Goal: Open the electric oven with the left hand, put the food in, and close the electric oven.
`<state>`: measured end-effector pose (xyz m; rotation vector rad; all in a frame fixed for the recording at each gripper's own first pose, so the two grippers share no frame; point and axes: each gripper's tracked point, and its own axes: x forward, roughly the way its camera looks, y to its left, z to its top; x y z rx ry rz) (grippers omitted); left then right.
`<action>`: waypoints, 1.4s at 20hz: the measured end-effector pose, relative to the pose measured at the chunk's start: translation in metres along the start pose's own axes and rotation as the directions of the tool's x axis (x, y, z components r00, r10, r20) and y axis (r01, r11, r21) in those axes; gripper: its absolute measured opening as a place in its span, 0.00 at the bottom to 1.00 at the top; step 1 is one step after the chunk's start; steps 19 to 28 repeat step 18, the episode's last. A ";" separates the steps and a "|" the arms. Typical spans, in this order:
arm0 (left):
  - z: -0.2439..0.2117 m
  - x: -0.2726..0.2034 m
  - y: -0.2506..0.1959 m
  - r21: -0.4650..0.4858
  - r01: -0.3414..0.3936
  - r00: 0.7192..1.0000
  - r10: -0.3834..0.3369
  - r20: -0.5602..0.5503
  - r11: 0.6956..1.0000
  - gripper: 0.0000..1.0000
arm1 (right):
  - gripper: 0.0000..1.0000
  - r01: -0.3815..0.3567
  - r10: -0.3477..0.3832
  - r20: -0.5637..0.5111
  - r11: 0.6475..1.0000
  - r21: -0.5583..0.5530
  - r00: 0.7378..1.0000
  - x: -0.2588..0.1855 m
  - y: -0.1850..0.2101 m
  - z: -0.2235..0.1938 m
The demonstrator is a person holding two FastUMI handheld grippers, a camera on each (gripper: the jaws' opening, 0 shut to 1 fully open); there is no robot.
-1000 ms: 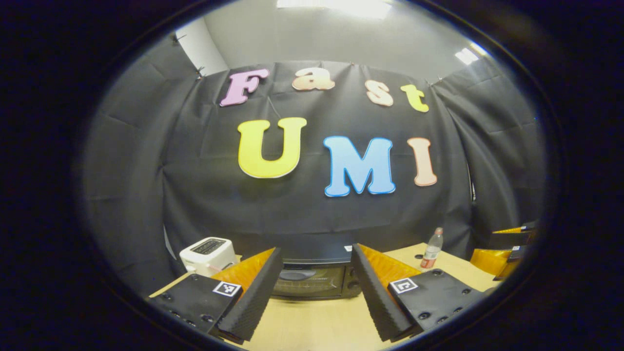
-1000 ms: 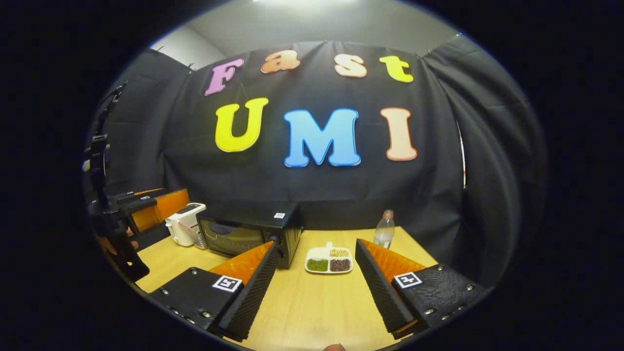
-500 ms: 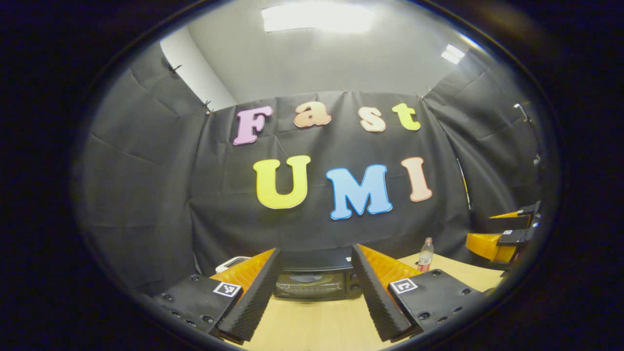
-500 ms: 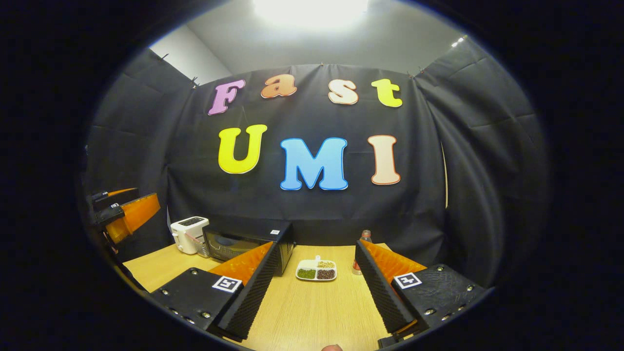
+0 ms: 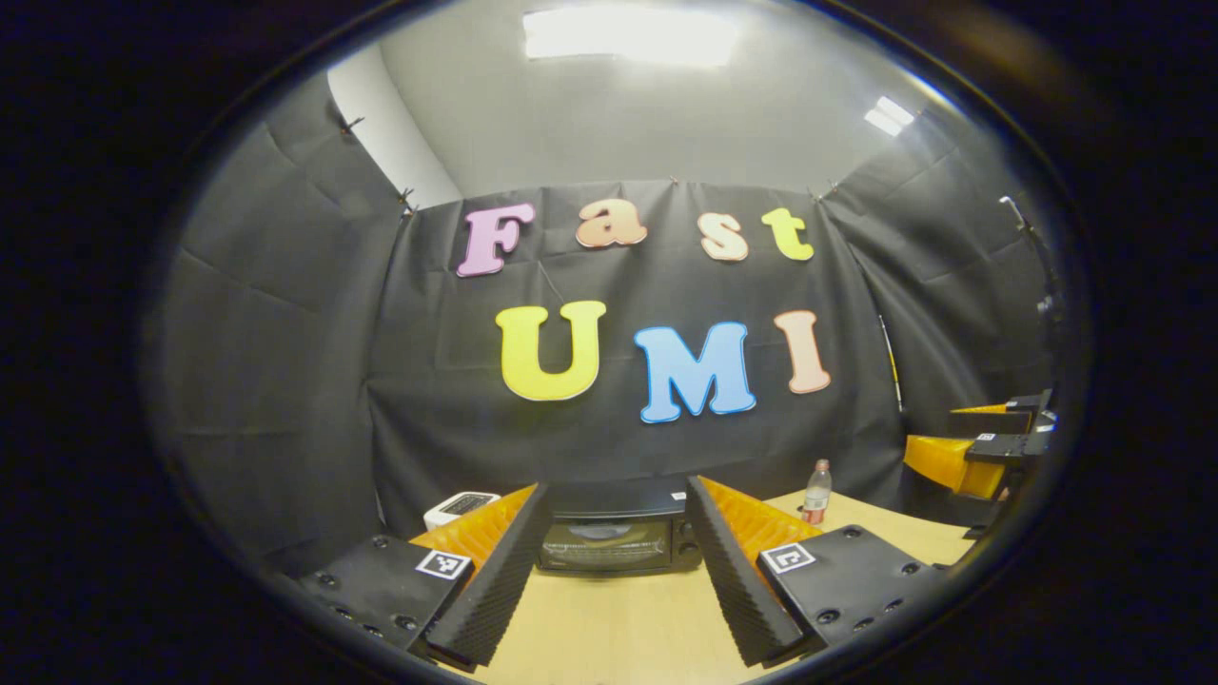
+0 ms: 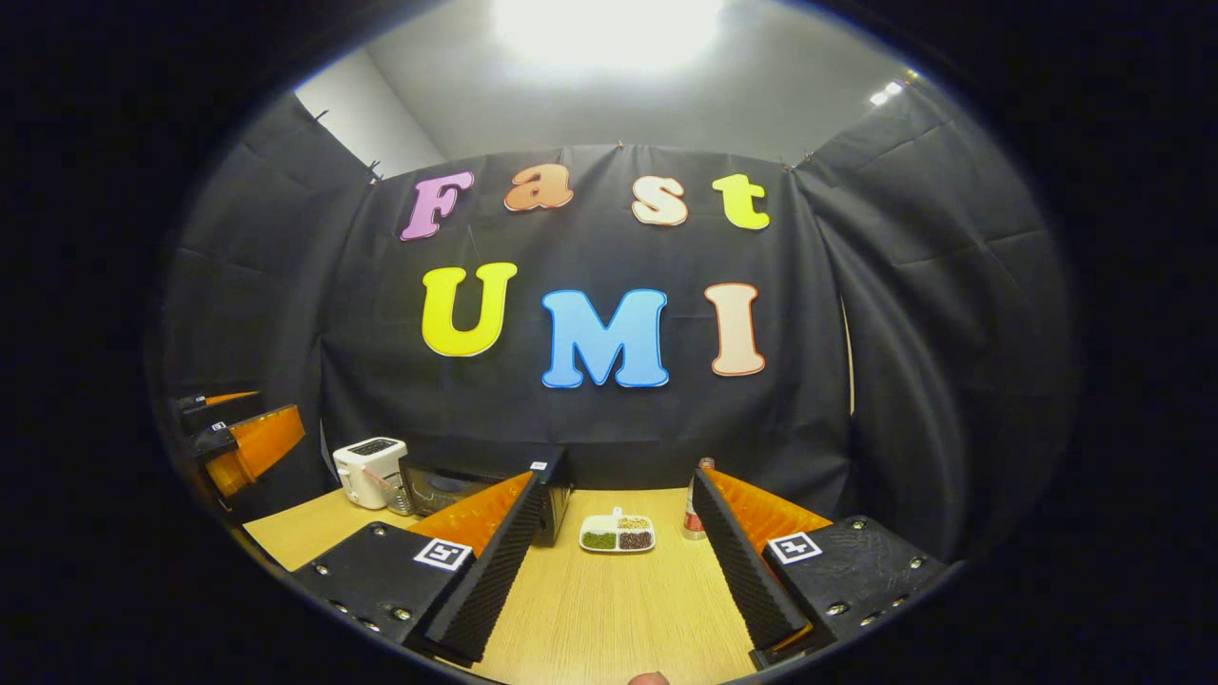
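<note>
A black electric oven [image 5: 614,540] stands at the far side of the wooden table [image 5: 618,628] with its glass door closed. My left gripper [image 5: 614,595] is open and well short of the oven, which I see straight ahead between its fingers. In the right gripper view the oven [image 6: 447,485] is at the left. A white divided tray of food [image 6: 617,535] lies to its right on the table. My right gripper [image 6: 609,580] is open, and the tray lies far ahead between its fingers. The other gripper [image 6: 243,442] hangs at the far left there.
A white toaster [image 6: 369,469] stands left of the oven, also seen as the toaster [image 5: 460,506] in the left gripper view. A plastic bottle [image 5: 815,493] with a red label stands right of the oven, near the tray. The right gripper [image 5: 980,447] shows at that view's right edge.
Both grippers have pulled back from the table and tilted upward, so the oven, tray and bottle look smaller and farther. Both stay open.
</note>
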<state>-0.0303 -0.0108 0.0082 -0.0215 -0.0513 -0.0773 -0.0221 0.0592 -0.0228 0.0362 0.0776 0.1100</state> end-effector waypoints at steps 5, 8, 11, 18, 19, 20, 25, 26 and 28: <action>-0.001 -0.010 0.008 -0.010 0.000 1.000 0.000 0.009 1.000 0.98 | 0.97 -0.007 0.007 -0.004 1.000 -0.015 1.000 -0.012 0.010 -0.003; -0.003 -0.015 0.012 -0.022 0.002 1.000 -0.002 0.000 1.000 0.99 | 0.97 -0.008 0.008 -0.015 1.000 -0.015 1.000 -0.018 0.015 -0.004; -0.002 -0.019 0.019 -0.018 0.001 1.000 -0.001 0.003 1.000 0.99 | 0.97 -0.005 0.004 -0.012 1.000 -0.014 1.000 -0.023 0.019 -0.003; 0.001 -0.017 0.026 -0.012 0.022 1.000 -0.022 0.014 1.000 0.99 | 0.97 0.001 -0.001 -0.001 1.000 0.001 1.000 -0.027 0.032 0.002; 0.001 -0.017 0.026 -0.012 0.022 1.000 -0.022 0.014 1.000 0.99 | 0.97 0.001 -0.001 -0.001 1.000 0.001 1.000 -0.027 0.032 0.002; 0.001 -0.017 0.026 -0.012 0.022 1.000 -0.022 0.014 1.000 0.99 | 0.97 0.001 -0.001 -0.001 1.000 0.001 1.000 -0.027 0.032 0.002; 0.001 -0.017 0.026 -0.012 0.022 1.000 -0.022 0.014 1.000 0.99 | 0.97 0.001 -0.001 -0.001 1.000 0.001 1.000 -0.027 0.032 0.002; 0.001 -0.017 0.026 -0.012 0.022 1.000 -0.022 0.014 1.000 0.99 | 0.97 0.001 -0.001 -0.001 1.000 0.001 1.000 -0.027 0.032 0.002; 0.001 -0.017 0.026 -0.012 0.022 1.000 -0.022 0.014 1.000 0.99 | 0.97 0.001 -0.001 -0.001 1.000 0.001 1.000 -0.027 0.032 0.002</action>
